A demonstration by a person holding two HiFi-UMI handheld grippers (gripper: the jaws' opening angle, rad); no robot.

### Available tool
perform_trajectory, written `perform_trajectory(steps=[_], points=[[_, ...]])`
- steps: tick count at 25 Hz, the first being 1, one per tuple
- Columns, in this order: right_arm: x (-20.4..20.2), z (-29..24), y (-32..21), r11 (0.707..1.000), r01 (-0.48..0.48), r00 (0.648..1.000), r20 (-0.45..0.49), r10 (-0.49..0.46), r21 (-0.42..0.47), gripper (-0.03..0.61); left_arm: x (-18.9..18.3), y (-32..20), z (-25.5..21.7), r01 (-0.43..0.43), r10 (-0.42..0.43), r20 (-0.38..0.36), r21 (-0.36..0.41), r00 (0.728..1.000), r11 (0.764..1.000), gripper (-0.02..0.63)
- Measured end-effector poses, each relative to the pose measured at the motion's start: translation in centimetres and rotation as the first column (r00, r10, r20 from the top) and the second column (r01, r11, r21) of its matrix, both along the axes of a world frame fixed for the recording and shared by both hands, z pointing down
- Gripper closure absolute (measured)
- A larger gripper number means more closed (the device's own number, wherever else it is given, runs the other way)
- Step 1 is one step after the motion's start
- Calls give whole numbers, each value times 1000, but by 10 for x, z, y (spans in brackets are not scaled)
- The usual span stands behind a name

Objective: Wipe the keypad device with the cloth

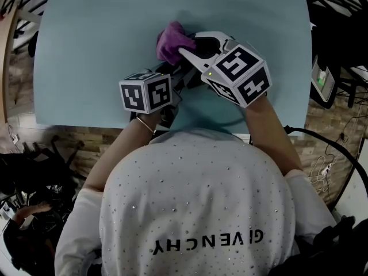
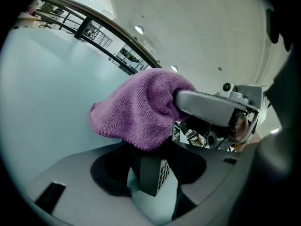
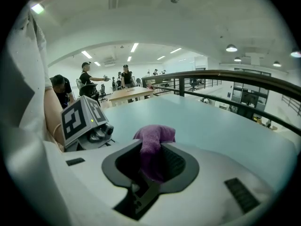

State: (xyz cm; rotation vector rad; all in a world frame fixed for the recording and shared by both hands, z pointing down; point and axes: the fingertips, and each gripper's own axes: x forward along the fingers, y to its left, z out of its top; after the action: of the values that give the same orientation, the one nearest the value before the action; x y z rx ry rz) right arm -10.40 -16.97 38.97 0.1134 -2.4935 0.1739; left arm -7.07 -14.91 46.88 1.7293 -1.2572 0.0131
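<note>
Cloth [image 2: 141,108] over keypad device [image 2: 151,175] — table [image 1: 86,50] beneath

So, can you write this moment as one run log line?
left gripper: holds keypad | right gripper: holds cloth | cloth: over keypad top

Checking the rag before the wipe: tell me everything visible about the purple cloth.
The purple cloth looks like soft, looped terry fabric, bunched into a lump. One end is pinched in the right claw. The rest bulges out ahead, apparently draped on the dark keypad device, above the pale blue table.
</note>
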Motion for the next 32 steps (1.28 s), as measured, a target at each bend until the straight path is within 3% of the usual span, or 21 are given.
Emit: perform_trajectory(steps=[4, 32], points=[[1, 0, -2, 999, -32, 999, -8, 32, 8, 489, -2, 1, 0, 15, -15, -36, -9, 999, 1000, 383], [52, 4, -36, 979, -203, 979, 1, 203, -16, 491, -1, -1, 1, 10, -11, -20, -21, 1000, 1000, 388]])
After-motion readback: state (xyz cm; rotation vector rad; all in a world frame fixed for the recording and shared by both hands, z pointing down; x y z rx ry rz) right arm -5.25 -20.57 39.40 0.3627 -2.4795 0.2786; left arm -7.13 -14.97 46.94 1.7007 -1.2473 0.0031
